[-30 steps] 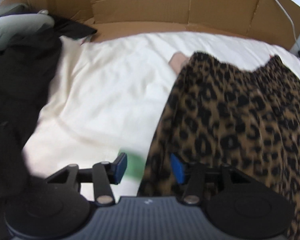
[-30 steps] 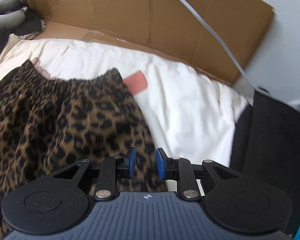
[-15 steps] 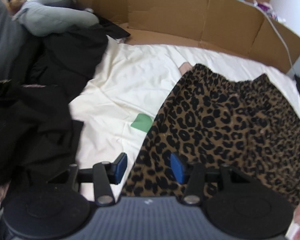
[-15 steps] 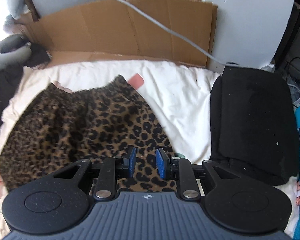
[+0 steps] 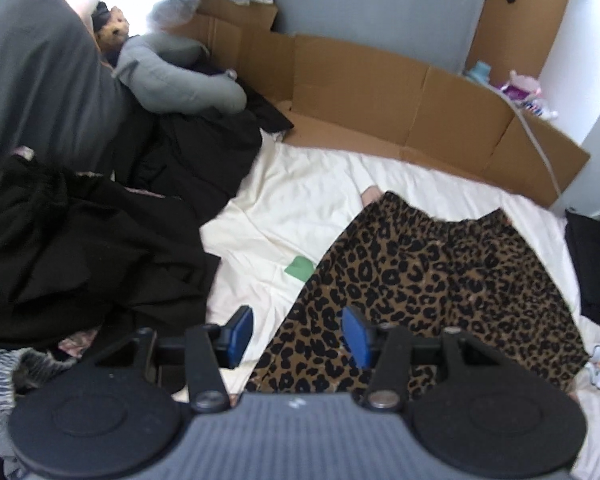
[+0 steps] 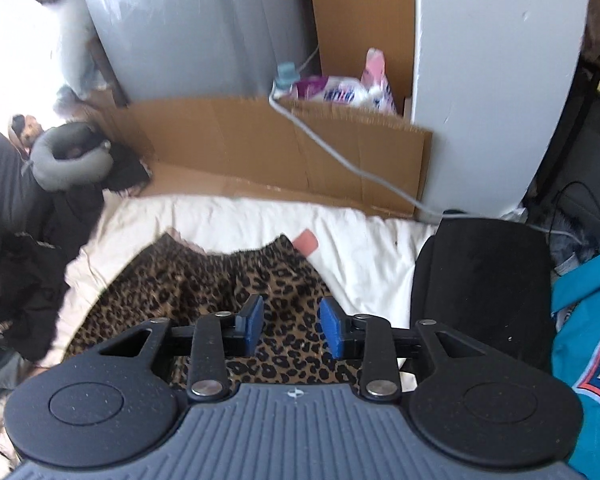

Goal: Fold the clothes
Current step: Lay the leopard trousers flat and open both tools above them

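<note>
On sheet (image 5: 312,208): skirt (image 5: 432,280) (leopard-print).

Open white bedsheet (image 5: 300,216) left of and beyond the leopard-print skirt (image 5: 440,280), hemmed in by heaped black clothes (image 5: 100,248) on the left, a cardboard wall (image 5: 380,92) at the back, and a folded black garment (image 6: 480,288) on the right.

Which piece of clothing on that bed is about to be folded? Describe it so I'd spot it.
Look at the white sheet in front of the cardboard wall. Spread flat in its middle lies the skirt, brown with black leopard spots; the clothes heaped around it are plain black.
</note>
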Demonstrator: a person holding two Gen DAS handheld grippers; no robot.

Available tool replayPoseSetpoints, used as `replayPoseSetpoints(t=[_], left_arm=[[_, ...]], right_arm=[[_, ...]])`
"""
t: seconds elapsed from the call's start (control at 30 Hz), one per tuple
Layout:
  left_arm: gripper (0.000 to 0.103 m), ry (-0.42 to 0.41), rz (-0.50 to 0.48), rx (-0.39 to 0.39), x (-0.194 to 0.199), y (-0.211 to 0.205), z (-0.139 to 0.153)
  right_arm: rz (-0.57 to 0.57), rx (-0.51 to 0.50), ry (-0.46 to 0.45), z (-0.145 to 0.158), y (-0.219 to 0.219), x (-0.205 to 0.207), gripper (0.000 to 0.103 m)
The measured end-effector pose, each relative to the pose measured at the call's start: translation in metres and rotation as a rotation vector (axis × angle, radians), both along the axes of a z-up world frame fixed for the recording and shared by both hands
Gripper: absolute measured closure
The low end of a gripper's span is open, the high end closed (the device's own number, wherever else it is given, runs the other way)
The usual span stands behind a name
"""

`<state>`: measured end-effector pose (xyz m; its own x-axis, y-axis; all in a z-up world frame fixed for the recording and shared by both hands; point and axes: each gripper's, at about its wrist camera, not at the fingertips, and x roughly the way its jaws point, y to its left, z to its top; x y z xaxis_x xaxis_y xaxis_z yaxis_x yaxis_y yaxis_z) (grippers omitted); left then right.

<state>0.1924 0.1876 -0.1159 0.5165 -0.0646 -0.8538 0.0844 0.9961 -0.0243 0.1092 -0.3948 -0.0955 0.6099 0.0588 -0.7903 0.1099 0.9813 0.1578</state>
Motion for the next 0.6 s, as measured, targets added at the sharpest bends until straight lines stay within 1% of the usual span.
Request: replayPoseSetpoints(t=[0.03, 0.17, 0.2, 0.27, 0.33, 0.43, 0.47, 0.53, 0.6], left_arm=[[0.040, -0.006, -0.002, 0.001, -0.003, 0.000, 0.007], [0.039, -0.010, -0.040, 0.012, -0.015, -0.005, 0.033], [0.039, -0.014, -0.048, 0.019, -0.018, -0.007, 0.038], [0.030, -0.015, -0.061, 0.019, -0.023, -0.009, 0.047], [0.029, -0.025, -0.072, 0.025, -0.028, -0.011, 0.057], [0.027, -0.046, -0.085, 0.032, -0.035, -0.013, 0.072], [0.024, -0.054, -0.086, 0.033, -0.038, -0.014, 0.076], [0.022, -0.066, -0.090, 0.034, -0.043, -0.015, 0.083], [0.022, -0.080, -0.089, 0.042, -0.046, -0.015, 0.087]], right_arm=[[-0.006, 0.004, -0.006, 0.008, 0.000, -0.003, 0.055], [-0.031, 0.024, -0.031, 0.027, 0.004, -0.018, 0.050], [-0.034, 0.022, -0.039, 0.030, 0.006, -0.021, 0.050], [-0.034, 0.015, -0.045, 0.035, 0.009, -0.027, 0.049], [-0.023, 0.009, -0.051, 0.039, 0.011, -0.033, 0.050], [-0.042, 0.001, -0.070, 0.047, 0.008, -0.043, 0.050], [-0.056, 0.009, -0.077, 0.049, 0.006, -0.047, 0.049], [-0.069, 0.032, -0.084, 0.052, 0.003, -0.056, 0.049], [-0.049, 0.043, -0.079, 0.053, 0.002, -0.064, 0.049]])
